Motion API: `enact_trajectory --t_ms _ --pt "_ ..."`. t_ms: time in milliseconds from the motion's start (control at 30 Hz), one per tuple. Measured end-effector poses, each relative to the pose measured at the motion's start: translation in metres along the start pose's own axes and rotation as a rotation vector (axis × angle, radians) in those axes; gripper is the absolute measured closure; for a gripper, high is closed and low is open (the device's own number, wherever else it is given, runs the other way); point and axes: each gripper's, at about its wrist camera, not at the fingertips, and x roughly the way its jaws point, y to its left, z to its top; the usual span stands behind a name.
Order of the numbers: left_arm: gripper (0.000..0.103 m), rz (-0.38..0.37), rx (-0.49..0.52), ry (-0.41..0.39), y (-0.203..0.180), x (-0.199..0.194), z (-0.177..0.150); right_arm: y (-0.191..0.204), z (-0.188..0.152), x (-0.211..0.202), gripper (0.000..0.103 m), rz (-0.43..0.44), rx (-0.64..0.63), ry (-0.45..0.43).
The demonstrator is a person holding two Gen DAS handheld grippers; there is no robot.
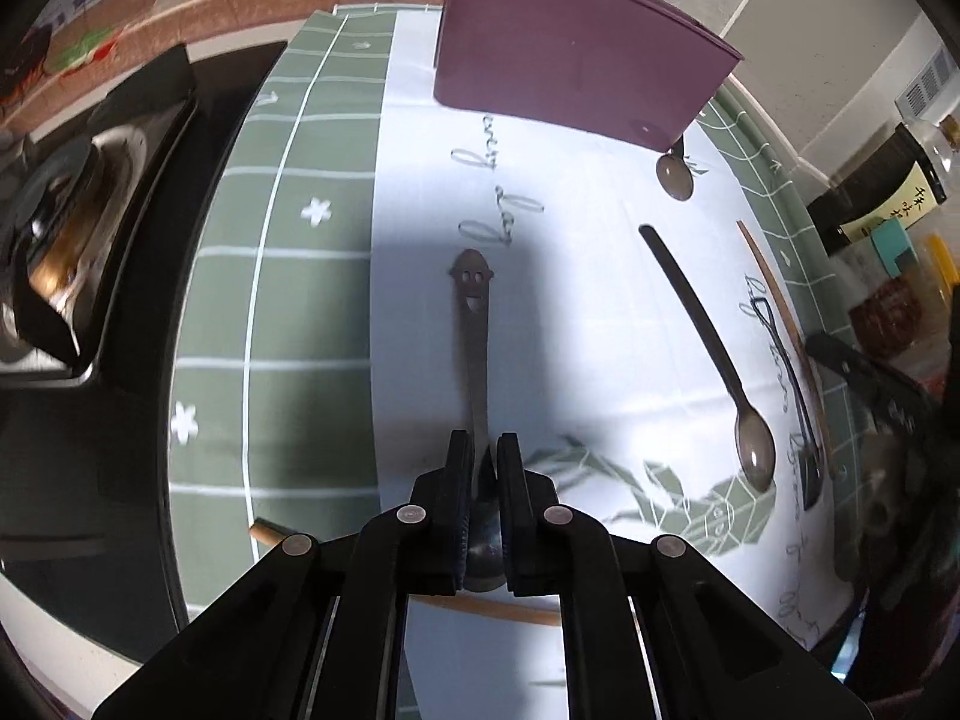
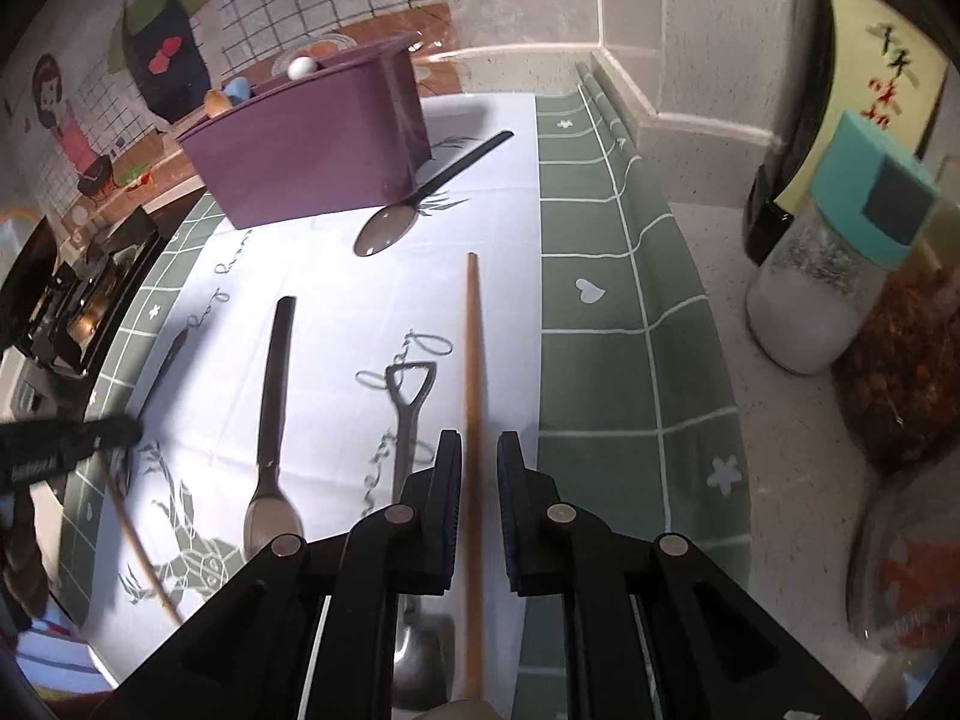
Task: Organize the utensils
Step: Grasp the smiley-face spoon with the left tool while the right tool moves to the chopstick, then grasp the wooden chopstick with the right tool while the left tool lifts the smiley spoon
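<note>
- Left wrist view: our left hand-held gripper (image 1: 483, 450) has its black jaws drawn narrow, pressing on the neck of a smiley-face spoon (image 1: 473, 324). It is matte steel, its flat handle end cut with two eyes and a mouth. Its long axis runs straight away from us toward the purple box (image 1: 576, 60), with the bowl lying between the jaws.
- The purple box is smooth plastic with rounded corners, standing at the far end of the cloth (image 1: 288, 276), which is white in the middle with a green checked border.
- Right of the smiley-face spoon lies a dark-handled spoon (image 1: 714, 348), slim and glossy, its handle slanting toward the box and its oval bowl nearer us.
- A second dark spoon (image 1: 675, 174) has its bowl just below the box's right corner.
- Right wrist view: our right hand-held gripper (image 2: 480, 450) is slightly parted around a wooden chopstick (image 2: 474, 396); we cannot tell whether the pads touch it. The stick is thin, round and brown, pointing away toward the box.
- Just left of the chopstick lies a shovel-shaped steel spoon (image 2: 408, 414), its D-shaped handle end pointing away.
- Right of the cloth, on the speckled surface (image 2: 708, 228), stands a jar (image 2: 822, 294) of white grains with a teal cap.
</note>
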Motion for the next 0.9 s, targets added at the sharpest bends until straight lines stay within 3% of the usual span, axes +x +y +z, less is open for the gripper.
enact_trajectory --t_ms 267,500,600,900 --pt "0.093 -0.002 -0.011 -0.003 -0.001 0.0 0.002 0.003 0.027 0.022 0.09 0.033 0.022 0.013" --pt "0.093 -0.013 -0.022 -0.001 -0.001 0.002 0.005 0.016 0.038 0.039 0.091 -0.033 -0.026 0.008" --pt "0.093 -0.018 -0.028 0.002 -0.003 0.005 0.01 0.018 0.039 0.041 0.097 -0.066 -0.045 -0.002" --pt "0.093 0.047 0.053 0.026 -0.022 0.019 0.04 0.012 0.028 0.023 0.097 -0.01 0.006 -0.024"
